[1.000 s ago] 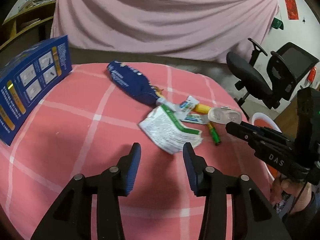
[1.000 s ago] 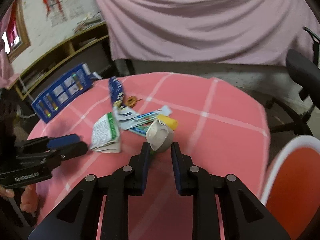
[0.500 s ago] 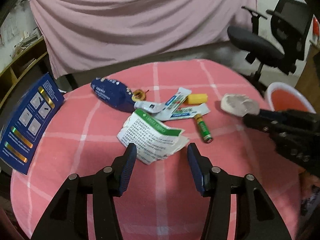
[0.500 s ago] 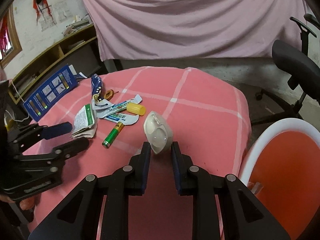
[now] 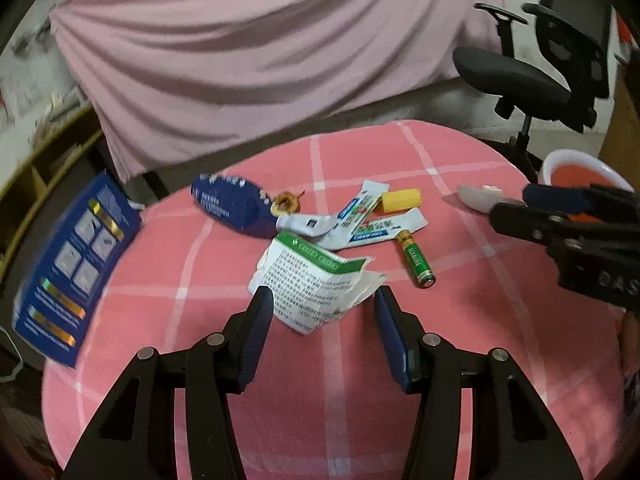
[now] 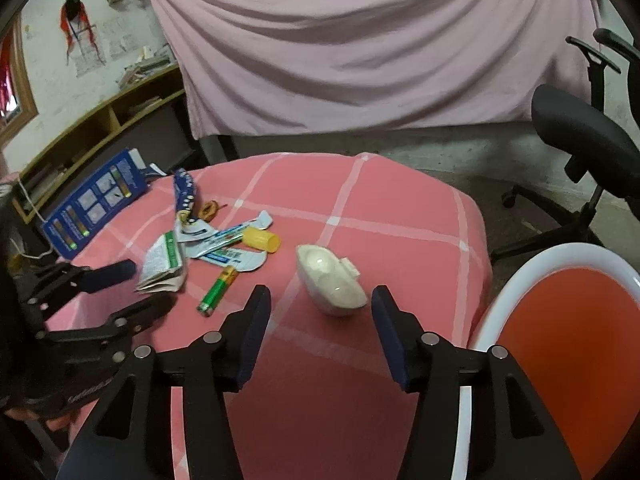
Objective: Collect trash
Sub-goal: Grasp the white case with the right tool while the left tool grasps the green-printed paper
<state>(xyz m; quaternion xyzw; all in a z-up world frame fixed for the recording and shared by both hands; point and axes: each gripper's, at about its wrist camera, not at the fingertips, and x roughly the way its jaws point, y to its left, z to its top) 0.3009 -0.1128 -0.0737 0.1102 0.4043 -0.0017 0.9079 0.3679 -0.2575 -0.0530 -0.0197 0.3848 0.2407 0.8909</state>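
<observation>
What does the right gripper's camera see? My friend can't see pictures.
The open right gripper points at a white plastic shell lying on a pink checked table, close to an orange bin at the right. Farther left lie a green battery, a yellow cap, wrappers and a blue box.

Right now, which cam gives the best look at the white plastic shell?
Right wrist. The white plastic shell lies whole and sharp on the pink tablecloth, centred between the open fingers of the right gripper. In the left wrist view only its left end shows at the right, partly hidden behind the right gripper.
</observation>
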